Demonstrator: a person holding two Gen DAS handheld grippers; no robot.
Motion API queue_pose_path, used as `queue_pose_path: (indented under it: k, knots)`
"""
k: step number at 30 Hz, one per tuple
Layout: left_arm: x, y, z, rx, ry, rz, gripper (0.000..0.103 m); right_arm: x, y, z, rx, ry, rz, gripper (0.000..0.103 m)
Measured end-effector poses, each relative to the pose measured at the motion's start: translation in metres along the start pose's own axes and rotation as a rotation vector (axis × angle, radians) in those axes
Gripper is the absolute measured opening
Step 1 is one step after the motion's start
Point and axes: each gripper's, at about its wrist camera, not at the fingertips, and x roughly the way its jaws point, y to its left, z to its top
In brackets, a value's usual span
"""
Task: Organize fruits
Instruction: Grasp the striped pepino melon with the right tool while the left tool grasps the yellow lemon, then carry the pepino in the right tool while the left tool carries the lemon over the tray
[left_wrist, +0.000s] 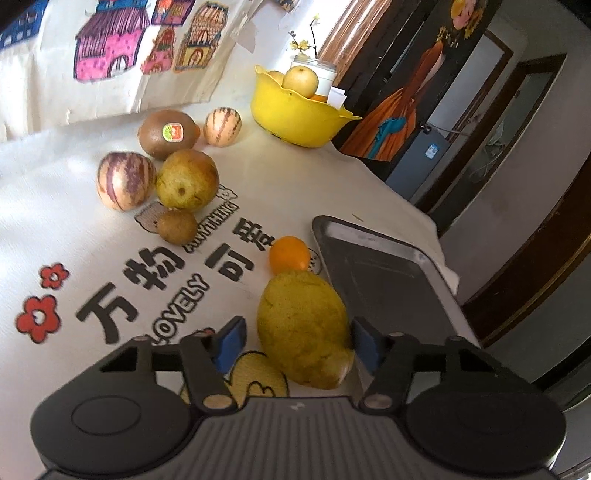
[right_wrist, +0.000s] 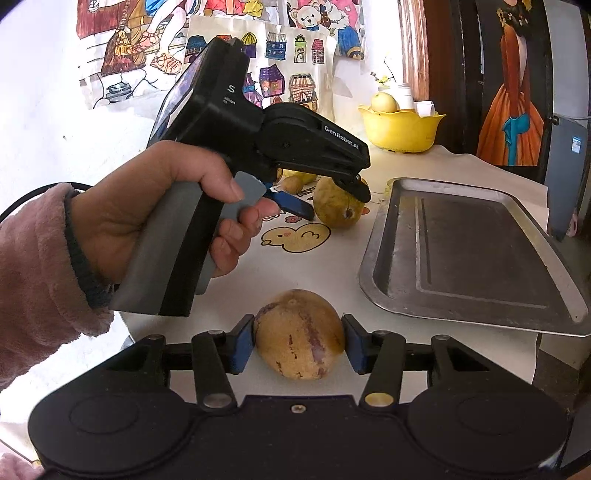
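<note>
My left gripper is open around a big yellow-green pear that lies on the printed cloth; its right pad touches the fruit and a gap shows on the left. In the right wrist view the left gripper straddles that pear. My right gripper is shut on a tan pepino melon with purple streaks, held low over the table's near edge. The metal tray lies right of the pear and shows in the right wrist view. A yellow bowl holds several fruits.
On the cloth lie a small orange, a small kiwi, a green pear, two striped pepino melons and a stickered kiwi. A jar stands behind the bowl. The table edge drops off on the right.
</note>
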Motion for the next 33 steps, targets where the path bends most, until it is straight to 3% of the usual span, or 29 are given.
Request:
queue_pose_path:
  k: [9, 28, 33]
  knots:
    - [0.000, 0.011, 0.000, -0.040, -0.002, -0.048, 0.059, -0.003, 0.001, -0.002, 0.008, -0.013, 0.002, 0.051]
    - [-0.056, 0.045, -0.039, 0.011, -0.017, -0.179, 0.058, -0.017, 0.000, -0.013, 0.010, -0.050, -0.009, 0.050]
    - [-0.065, 0.051, -0.049, -0.024, -0.027, -0.219, 0.058, -0.022, -0.002, -0.014, 0.019, -0.070, -0.003, 0.050]
